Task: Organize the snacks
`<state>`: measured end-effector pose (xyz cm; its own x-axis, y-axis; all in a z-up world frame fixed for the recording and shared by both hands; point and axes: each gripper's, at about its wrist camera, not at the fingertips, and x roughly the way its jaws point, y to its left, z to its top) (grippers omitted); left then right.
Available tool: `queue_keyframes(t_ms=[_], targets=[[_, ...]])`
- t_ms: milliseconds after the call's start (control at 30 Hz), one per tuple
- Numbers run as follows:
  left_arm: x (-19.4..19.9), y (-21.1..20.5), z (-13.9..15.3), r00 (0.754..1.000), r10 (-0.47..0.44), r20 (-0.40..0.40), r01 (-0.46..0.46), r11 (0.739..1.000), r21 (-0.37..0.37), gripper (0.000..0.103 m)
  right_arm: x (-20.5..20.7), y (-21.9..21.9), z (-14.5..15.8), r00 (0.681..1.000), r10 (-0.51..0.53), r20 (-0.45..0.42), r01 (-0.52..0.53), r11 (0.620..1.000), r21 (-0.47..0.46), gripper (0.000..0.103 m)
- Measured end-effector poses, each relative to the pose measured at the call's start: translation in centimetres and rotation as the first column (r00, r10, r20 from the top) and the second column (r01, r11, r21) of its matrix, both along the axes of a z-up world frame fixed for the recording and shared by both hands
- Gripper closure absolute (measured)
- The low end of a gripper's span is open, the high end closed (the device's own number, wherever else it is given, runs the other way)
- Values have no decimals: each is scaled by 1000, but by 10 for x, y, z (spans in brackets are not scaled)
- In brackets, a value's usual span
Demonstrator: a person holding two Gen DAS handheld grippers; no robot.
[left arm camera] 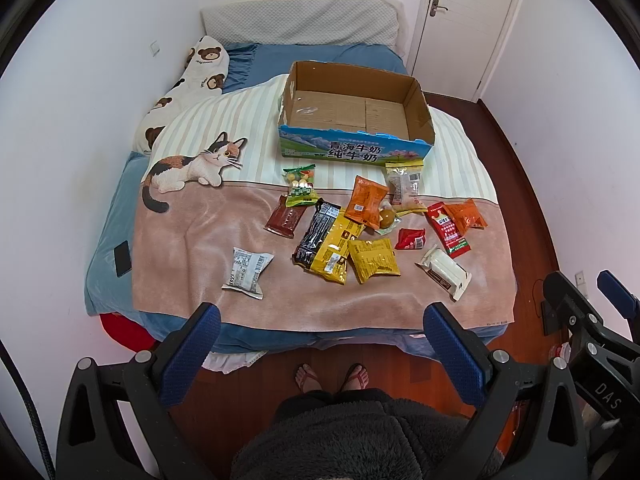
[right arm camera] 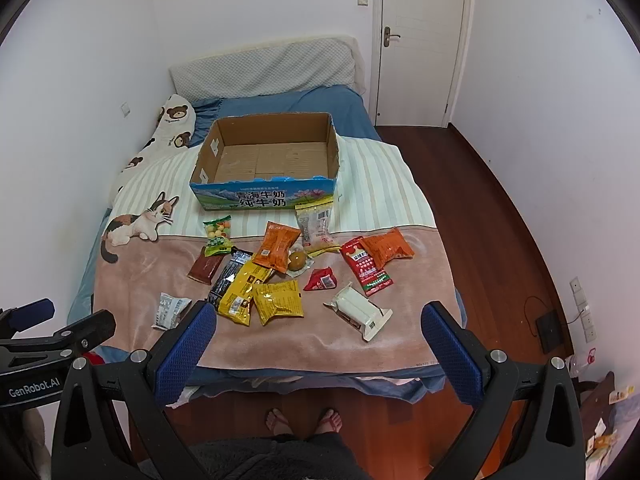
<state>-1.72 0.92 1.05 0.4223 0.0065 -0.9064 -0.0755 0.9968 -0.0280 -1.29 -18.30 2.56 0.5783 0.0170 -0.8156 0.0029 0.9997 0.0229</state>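
An empty open cardboard milk box [left arm camera: 419,101] [right arm camera: 334,148] stands on the bed behind several loose snack packets. Among them are a yellow packet [left arm camera: 374,260] [right arm camera: 278,301], a white wrapped bar [left arm camera: 444,270] [right arm camera: 358,310], a grey-white packet [left arm camera: 248,273] [right arm camera: 171,310], an orange packet [left arm camera: 366,202] [right arm camera: 278,250] and a red sachet [left arm camera: 410,239] [right arm camera: 322,280]. My left gripper [left arm camera: 322,316] is open and empty, held high over the foot of the bed. My right gripper [right arm camera: 318,314] is open and empty too, beside it on the right.
The snacks lie on a pink cat-print blanket [left arm camera: 200,216] [right arm camera: 136,276]. A black phone [left arm camera: 122,258] lies at the bed's left edge. A bear-print pillow [left arm camera: 188,80] is at the back left. Wooden floor [right arm camera: 480,200] and a white door [right arm camera: 420,40] are to the right.
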Motion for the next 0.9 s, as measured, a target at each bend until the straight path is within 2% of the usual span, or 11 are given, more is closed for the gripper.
queue_keyframes(t_ms=[233, 400, 533, 600, 700, 900], targets=[[2, 0, -1, 1000, 0, 1, 0, 1000, 1, 0, 5, 4, -2, 1000, -5, -11, 5, 1000, 13, 0], [22, 14, -19, 1000, 9, 1, -9, 1000, 24, 0, 22, 0, -20, 998, -48, -46, 51, 997, 66, 0], [47, 25, -46, 1000, 2, -8, -1, 997, 78, 0, 43, -9, -53, 987, -98, -125, 115, 985, 132, 0], [61, 33, -67, 1000, -1, -26, 4, 993, 119, 0, 52, -11, -70, 979, -121, -163, 145, 979, 142, 0], [79, 42, -91, 999, -4, -48, 11, 990, 142, 0, 62, -14, -98, 963, -163, -213, 197, 969, 147, 0], [115, 48, -145, 990, -47, -132, 72, 978, 194, 0, 94, -20, -166, 912, -191, -364, 286, 930, 229, 0]])
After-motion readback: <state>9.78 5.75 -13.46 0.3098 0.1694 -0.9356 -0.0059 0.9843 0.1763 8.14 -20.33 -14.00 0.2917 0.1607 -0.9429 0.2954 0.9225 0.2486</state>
